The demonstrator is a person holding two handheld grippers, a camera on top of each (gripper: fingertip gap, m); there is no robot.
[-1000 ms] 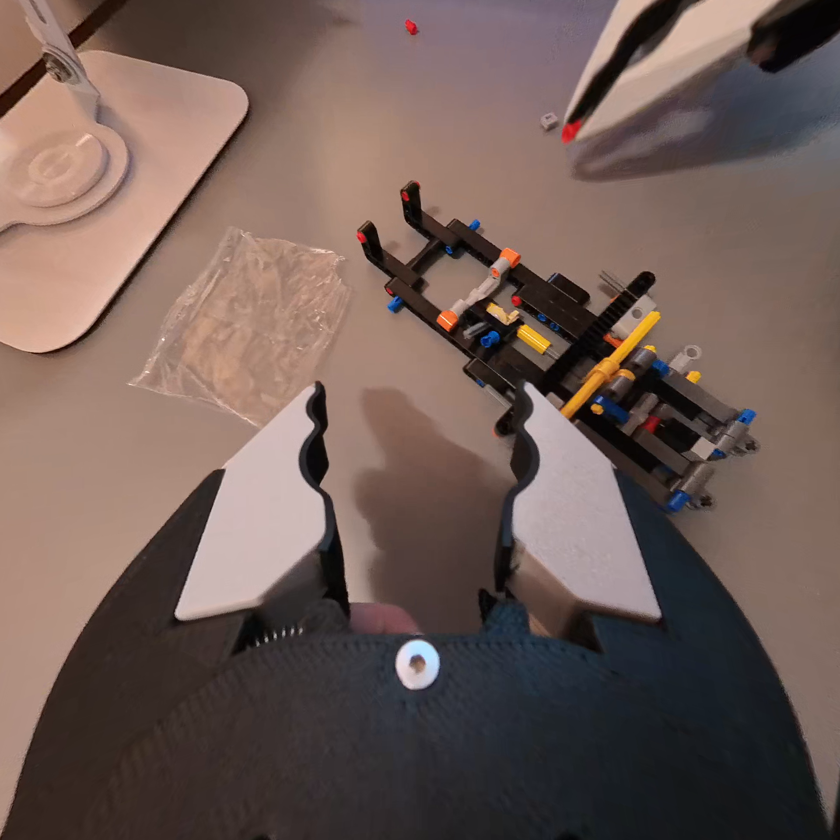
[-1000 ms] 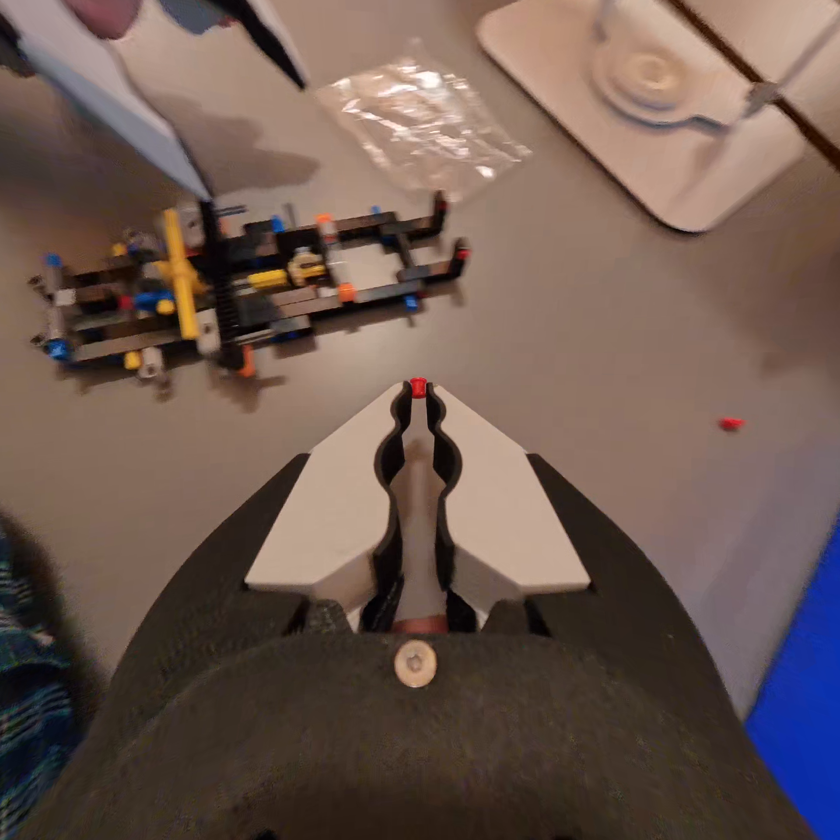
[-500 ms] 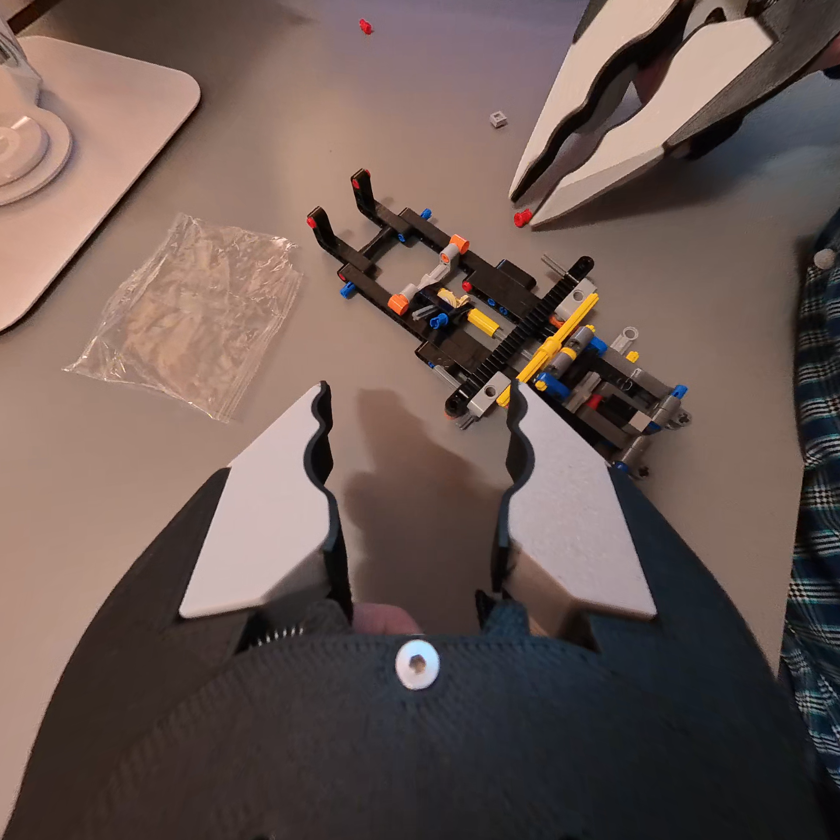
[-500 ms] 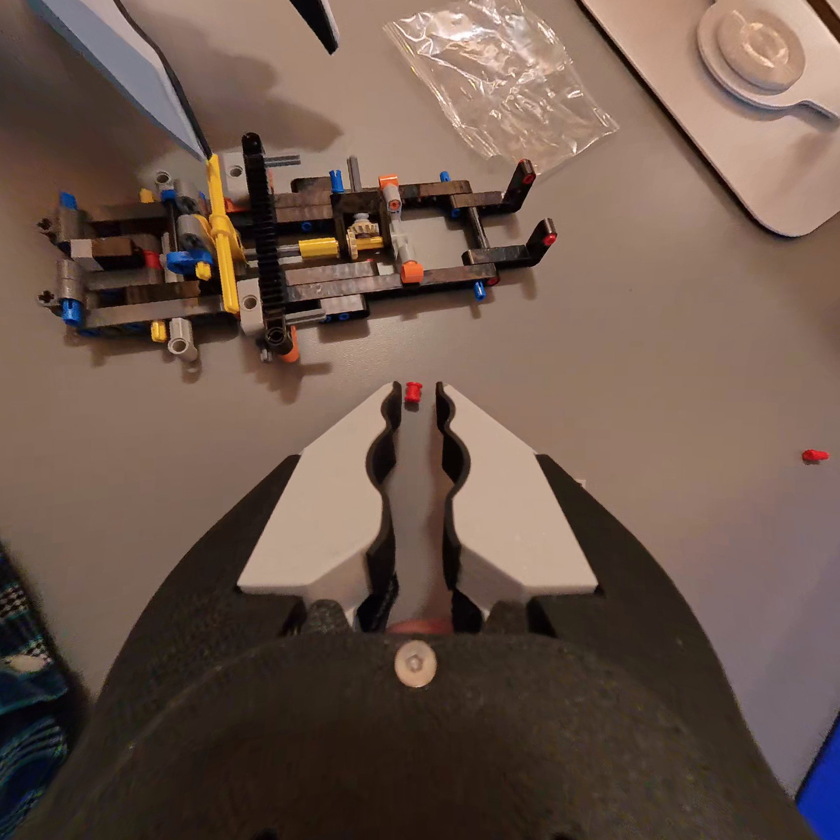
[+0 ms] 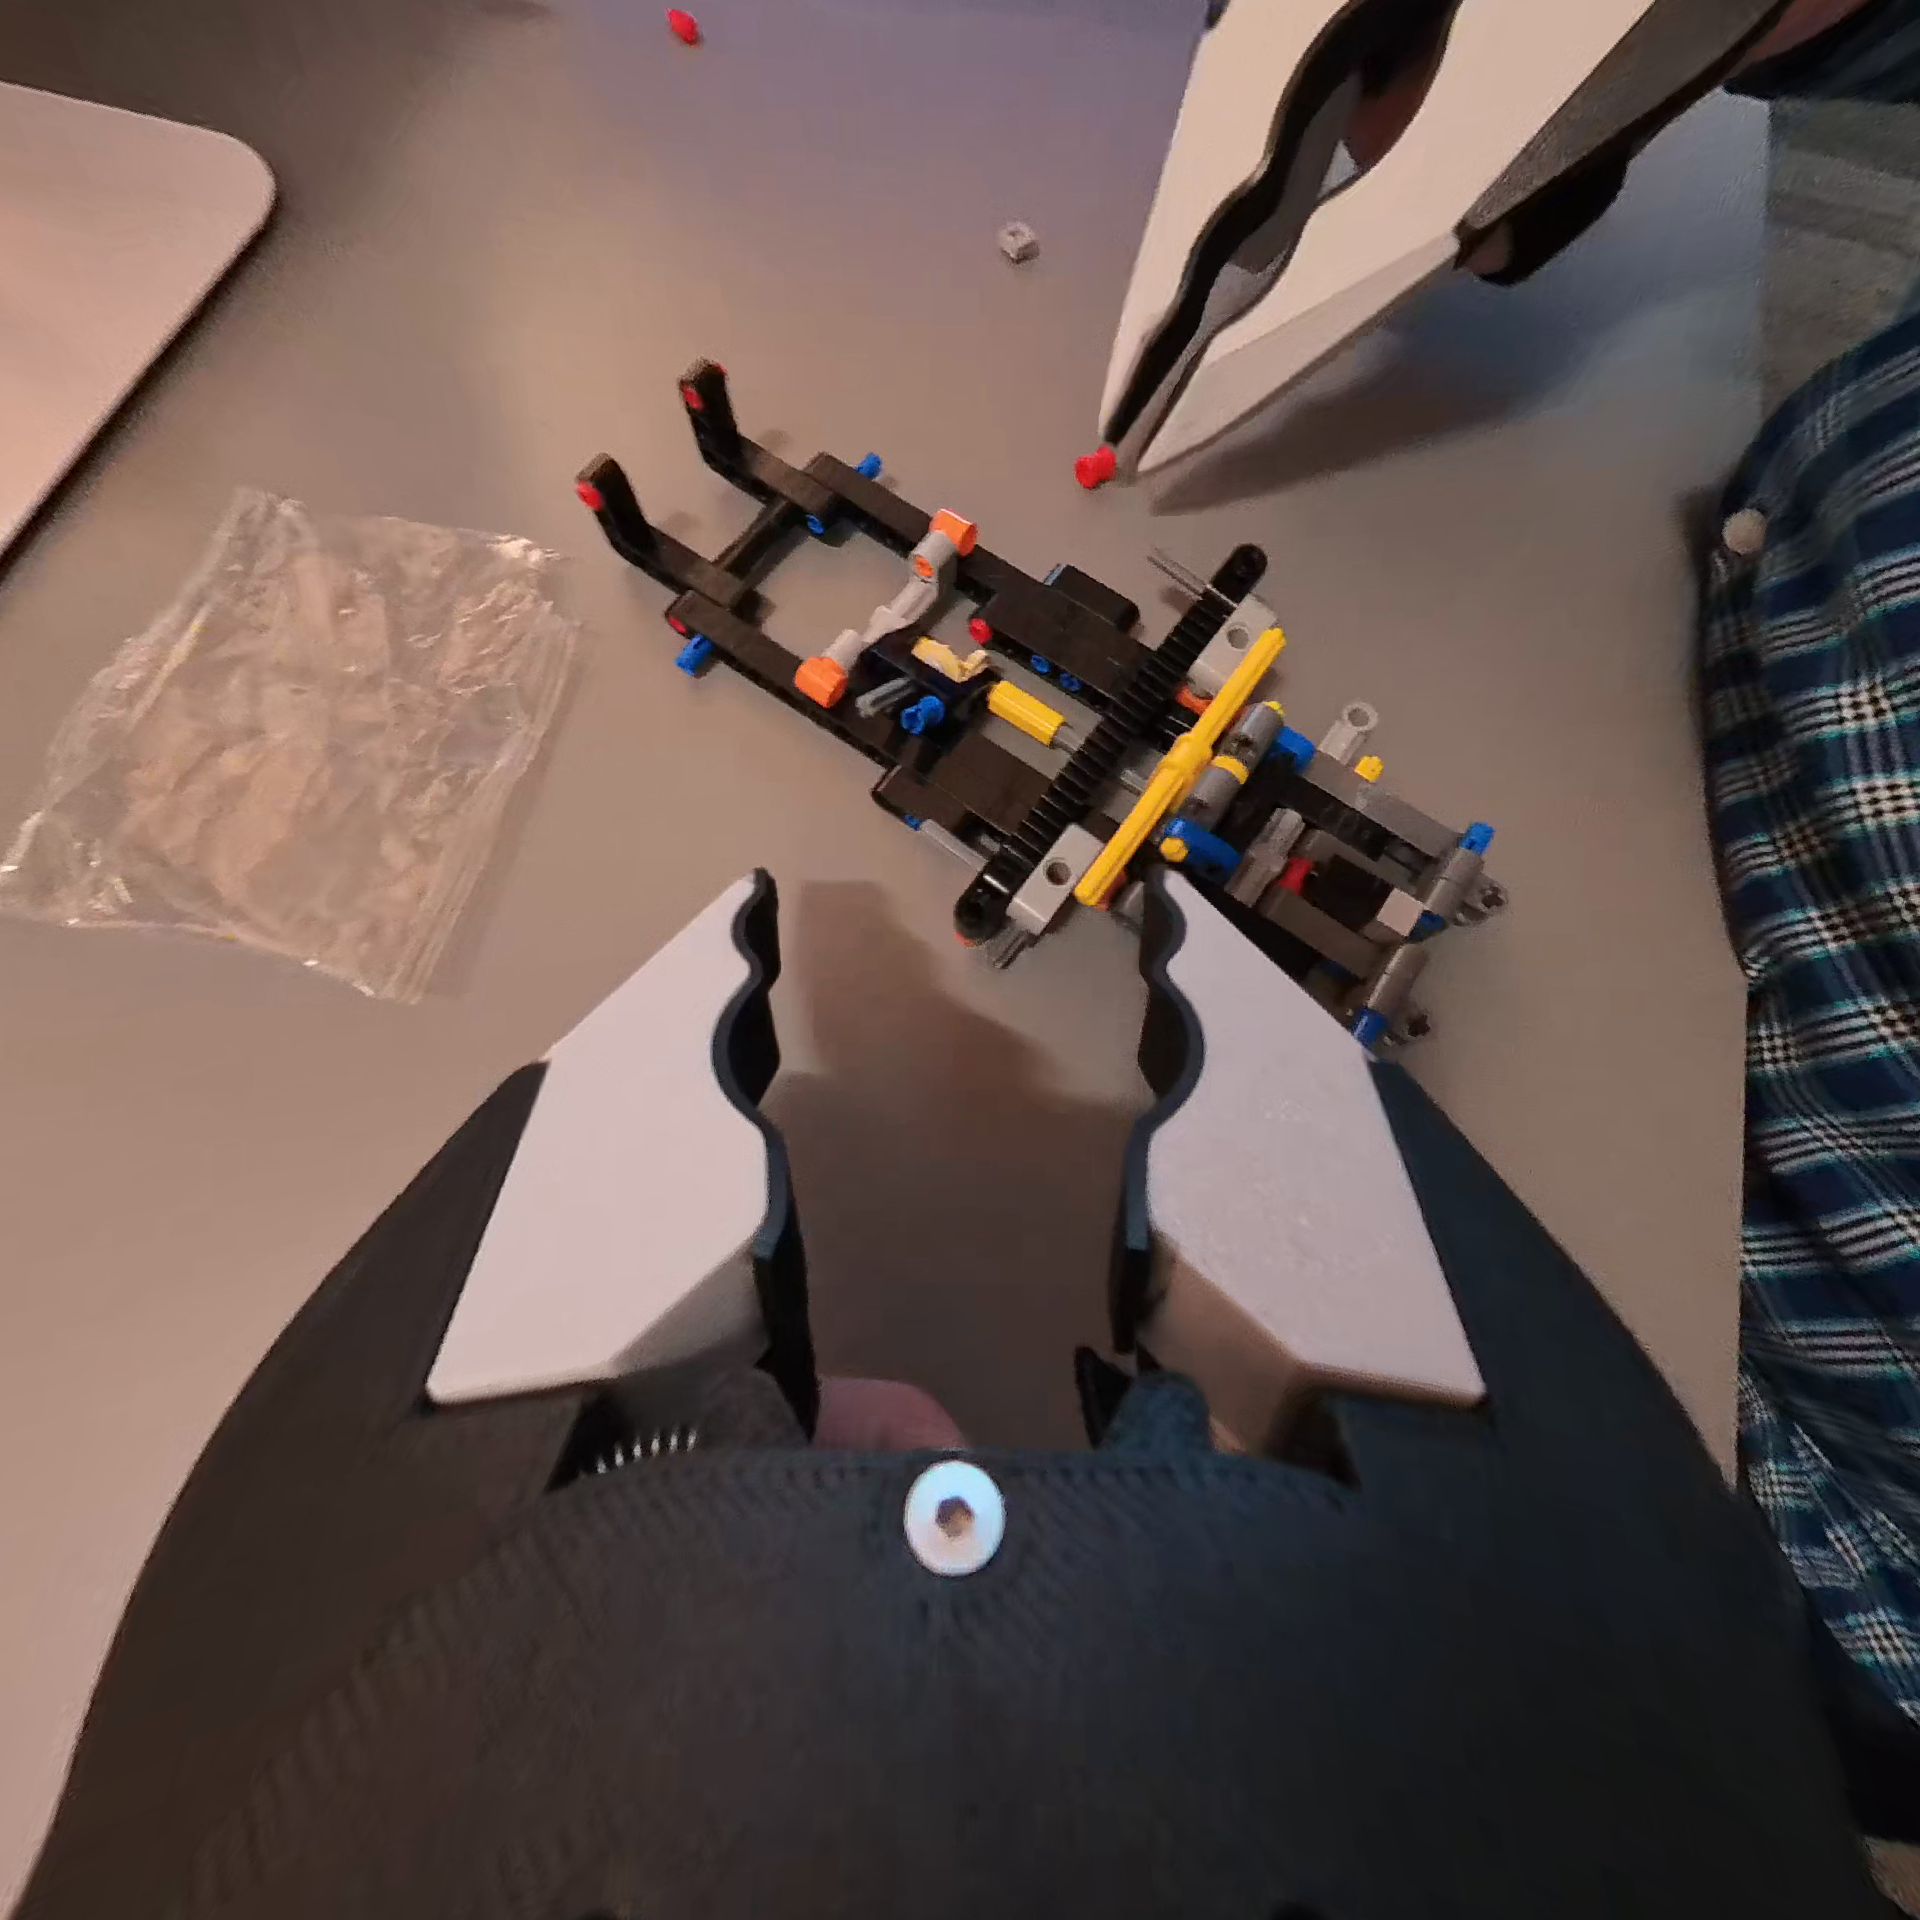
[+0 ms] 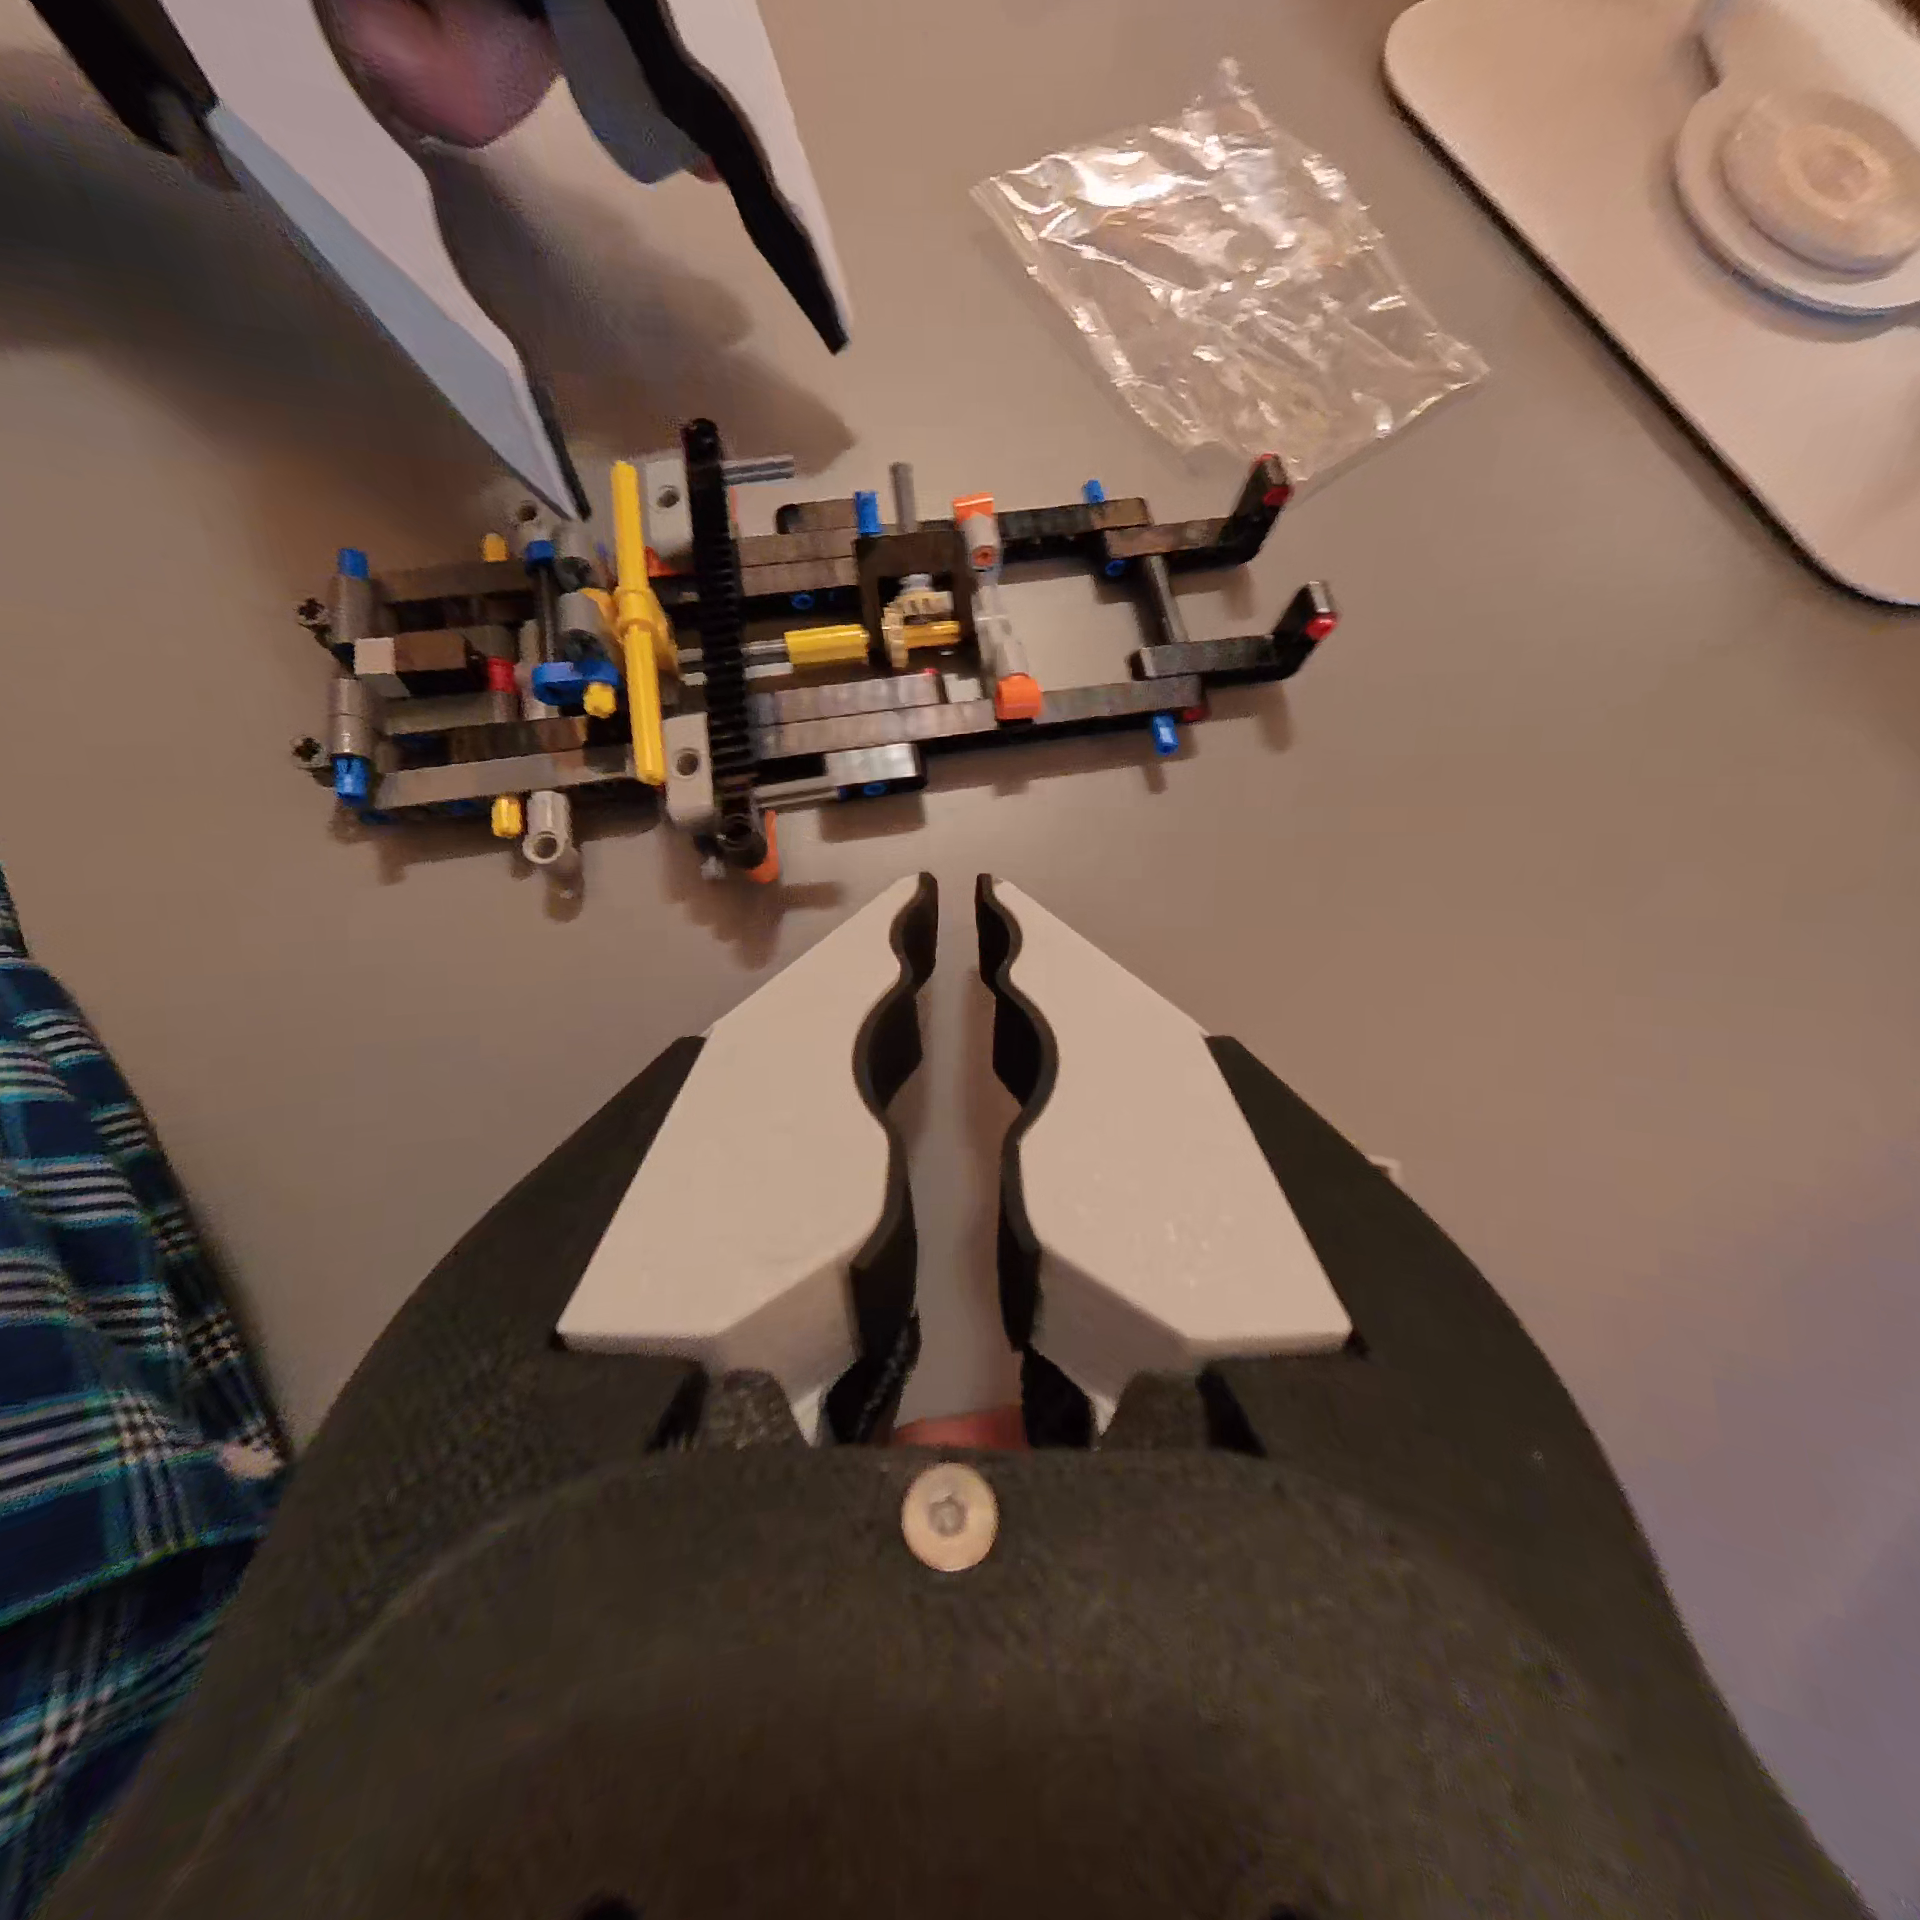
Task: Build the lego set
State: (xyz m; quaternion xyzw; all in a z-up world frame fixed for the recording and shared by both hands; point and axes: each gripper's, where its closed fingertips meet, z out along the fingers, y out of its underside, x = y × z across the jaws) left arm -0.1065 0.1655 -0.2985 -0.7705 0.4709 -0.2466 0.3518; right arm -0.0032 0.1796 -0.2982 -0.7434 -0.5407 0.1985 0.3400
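Observation:
The lego chassis, black beams with a yellow axle, a black toothed rack and blue pins, lies flat on the grey table; it also shows in the right wrist view. My left gripper is open and empty, its right fingertip right at the chassis's near end; it also shows in the right wrist view. My right gripper has its jaws a narrow gap apart with nothing showing between them. In the left wrist view a small red pin sits at the right gripper's tips, beside the chassis.
A crumpled clear plastic bag lies left of the chassis, also in the right wrist view. A white stand base is beyond it. A second red pin and a small grey piece lie farther off. A plaid sleeve is alongside. Across from one pair of fingers to the other is roughly 11 cm. It is some 10 cm from my right tips to the small grey piece.
My right gripper came down beside the chassis. The red pin it pinched a second ago no longer shows between its jaws in its own view. My left gripper stayed open.

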